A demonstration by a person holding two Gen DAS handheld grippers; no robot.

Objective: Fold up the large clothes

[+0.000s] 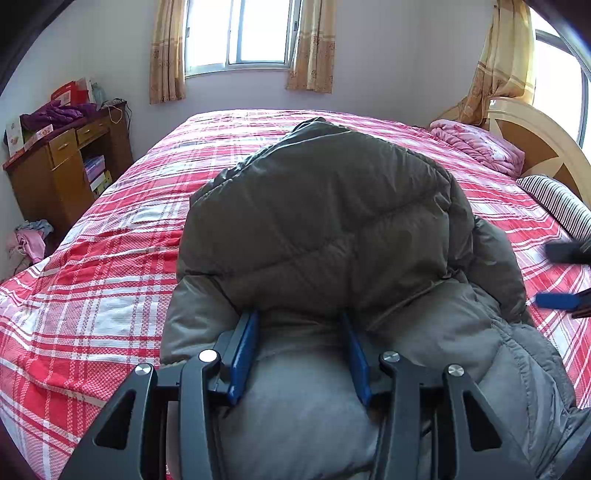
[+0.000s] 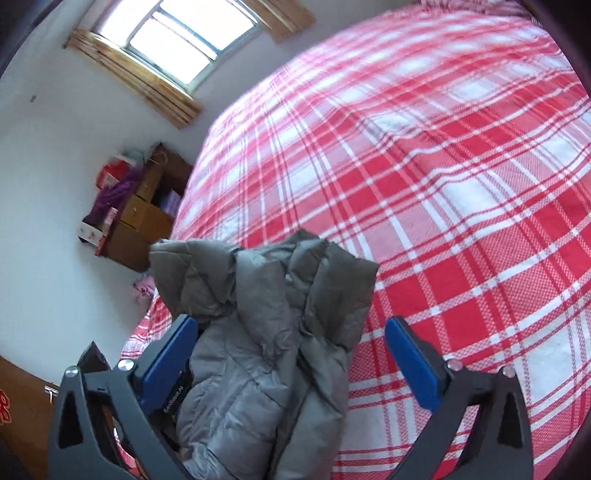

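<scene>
At the far left of the left wrist view a wooden desk (image 1: 70, 162) is standing against the wall, with purple clothes (image 1: 59, 114) heaped on top and a pink garment (image 1: 27, 243) lying on the floor beside it. Above the bed a window (image 1: 240, 33) is letting in bright light between yellow curtains (image 1: 166, 55). The red and white plaid bedspread (image 1: 92, 277) is covering the whole bed, and the grey puffer jacket (image 1: 325, 221) is lying on it in a thick folded heap, running from the near edge toward the middle. The left gripper (image 1: 301, 332) is sitting at the bottom centre, its blue pads (image 1: 243, 354) pressing into a padded fold of the jacket from both sides, jaws partly closed on the bulk. Further right, a pink quilt (image 1: 476, 144) is bunched near the headboard (image 1: 539, 147), and a striped pillow (image 1: 561, 206) is lying below it. At the right edge the right gripper (image 1: 565, 277) is showing only as two blurred blue fingertips, well apart, above the bedspread.

In the right wrist view the jacket (image 2: 266, 332) is lying low and left of centre over the plaid (image 2: 443, 184). The right gripper (image 2: 291, 350) is standing with jaws spread wide; the left pad (image 2: 166, 362) is just beside the jacket, the other pad is over bare plaid, neither squeezing
</scene>
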